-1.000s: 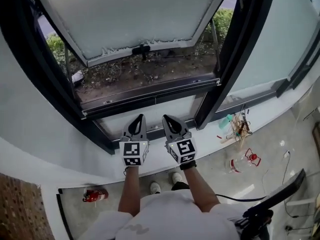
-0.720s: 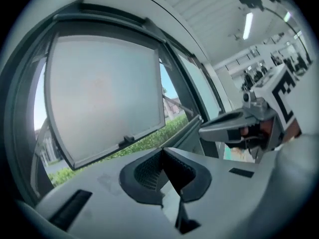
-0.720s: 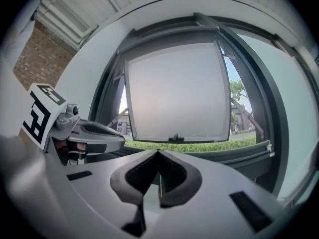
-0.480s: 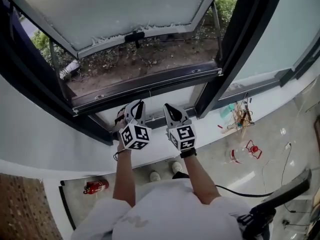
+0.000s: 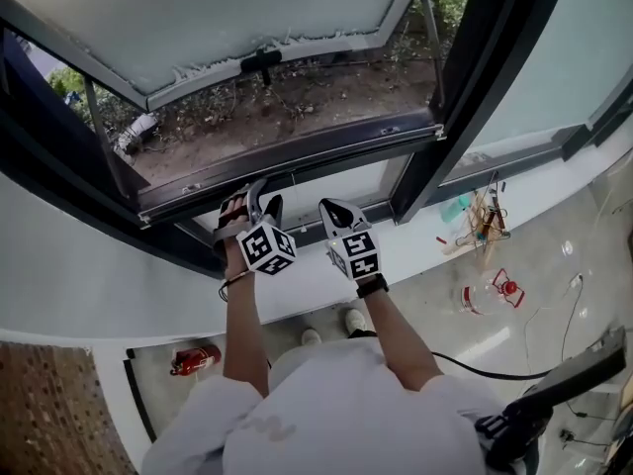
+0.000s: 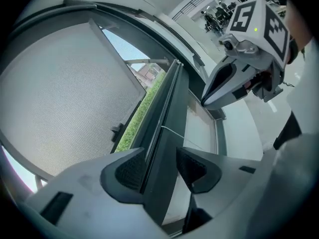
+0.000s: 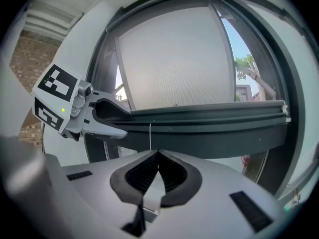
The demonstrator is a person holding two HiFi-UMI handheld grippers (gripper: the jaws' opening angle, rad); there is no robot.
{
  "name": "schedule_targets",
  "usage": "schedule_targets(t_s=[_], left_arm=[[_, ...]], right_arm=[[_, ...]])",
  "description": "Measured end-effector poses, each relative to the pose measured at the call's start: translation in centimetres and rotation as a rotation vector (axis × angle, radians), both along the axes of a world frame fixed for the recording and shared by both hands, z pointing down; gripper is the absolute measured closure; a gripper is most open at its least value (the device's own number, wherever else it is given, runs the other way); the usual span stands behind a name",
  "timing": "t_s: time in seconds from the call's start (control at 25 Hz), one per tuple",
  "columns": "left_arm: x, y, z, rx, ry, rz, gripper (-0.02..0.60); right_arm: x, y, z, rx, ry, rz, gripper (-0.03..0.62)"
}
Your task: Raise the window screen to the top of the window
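Head view: I see left tongs (image 5: 263,199) and right tongs (image 5: 327,207) low, screen bar (image 5: 326,151) at 12 o'clock | Left gripper view: left tongs (image 6: 160,153) just opened wide, screen bar (image 6: 167,111) between them | Right gripper view: right tongs (image 7: 158,153) pinched together, screen bar (image 7: 209,123) at 12 o'clock

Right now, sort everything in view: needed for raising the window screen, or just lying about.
Job: long dark screen bar; thin white pull cord, pinched in right gripper; left gripper, jaws just opened, astride bar.
Lying about: red fire extinguisher; clear plastic bottle.
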State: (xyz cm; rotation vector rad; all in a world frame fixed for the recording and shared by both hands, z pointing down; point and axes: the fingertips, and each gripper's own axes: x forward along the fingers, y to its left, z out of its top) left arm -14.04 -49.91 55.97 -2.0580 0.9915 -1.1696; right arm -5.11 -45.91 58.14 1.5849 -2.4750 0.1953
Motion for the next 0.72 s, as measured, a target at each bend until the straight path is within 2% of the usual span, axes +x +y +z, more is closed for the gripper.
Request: schedule_targets(t_s=[0.24, 0.36, 0.44, 0.56, 0.72], left_arm=[[-0.2, -1.4, 0.9, -0.015, -0.052, -0.033, 0.410], [-0.4, -1.7, 1.1, 0.035, -0.094, -0.051, 0.410], [-0.4, -1.9, 0.8, 0.077, -0.097, -0.072, 0.414], [-0.2, -2.0, 0.7, 0.090, -0.103, -0.081, 0.416], [-0.2, -1.9, 0.8, 0.095, -0.083, -0.083, 0.420]], right_arm=[[-0.9, -1.2, 3.5, -0.086, 0.020, -0.037, 0.592], [-1.9, -1.9, 4.5, -0.104, 0.033, -0.060, 0.592], [-2.5, -2.6, 4.8, -0.110, 0.037, -0.064, 0.576], [-3.2, -4.4, 5.3, -0.119, 0.022, -0.065, 0.524], [-4.6, -7.1, 6.2, -0.136, 0.005, -0.069, 0.517]])
